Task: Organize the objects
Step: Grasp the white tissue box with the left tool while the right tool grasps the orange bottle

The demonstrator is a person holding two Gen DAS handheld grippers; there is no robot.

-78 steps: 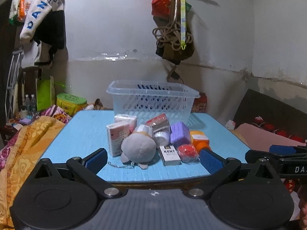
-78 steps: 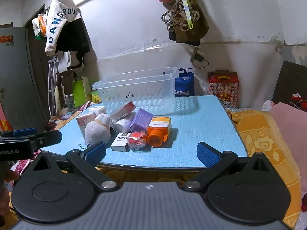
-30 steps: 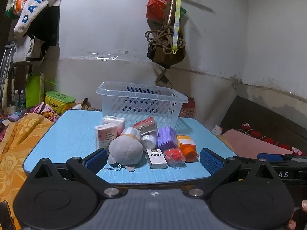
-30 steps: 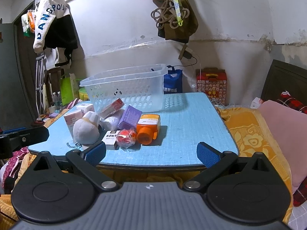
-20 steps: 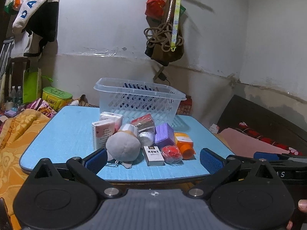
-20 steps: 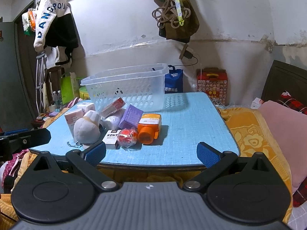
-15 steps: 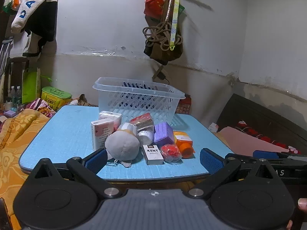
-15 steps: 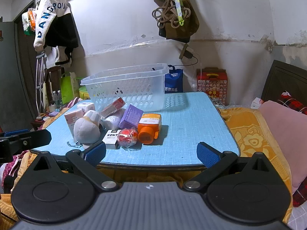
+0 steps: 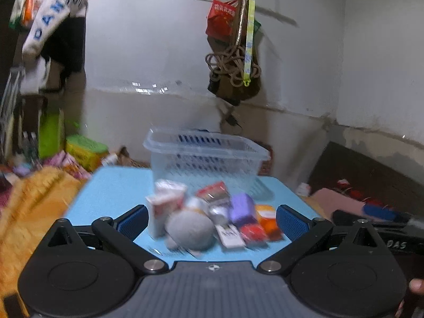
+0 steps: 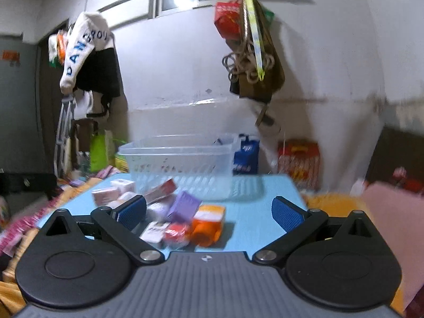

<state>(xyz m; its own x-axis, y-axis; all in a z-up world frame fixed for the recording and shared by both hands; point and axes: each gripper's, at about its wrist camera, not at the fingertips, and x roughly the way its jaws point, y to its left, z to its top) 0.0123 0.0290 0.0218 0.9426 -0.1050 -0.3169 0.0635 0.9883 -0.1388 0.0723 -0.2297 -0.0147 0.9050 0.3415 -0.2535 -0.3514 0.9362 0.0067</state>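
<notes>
A clear plastic basket stands at the back of the blue table; it also shows in the right wrist view. In front of it lies a cluster of small items: a grey plush toy, pink-and-white boxes, a purple box, a white KENT pack, a red ball and an orange bottle. My left gripper is open and empty, just short of the cluster. My right gripper is open and empty, near the table's front edge. Both views are blurred.
An orange blanket lies left of the table and a pink cover to its right. Bags and rope hang on the back wall. A red carton and a blue bag stand behind the table.
Both grippers have moved forward toward the table and the item cluster, which looms larger and lower in view. Both stay open. The items have not moved.
</notes>
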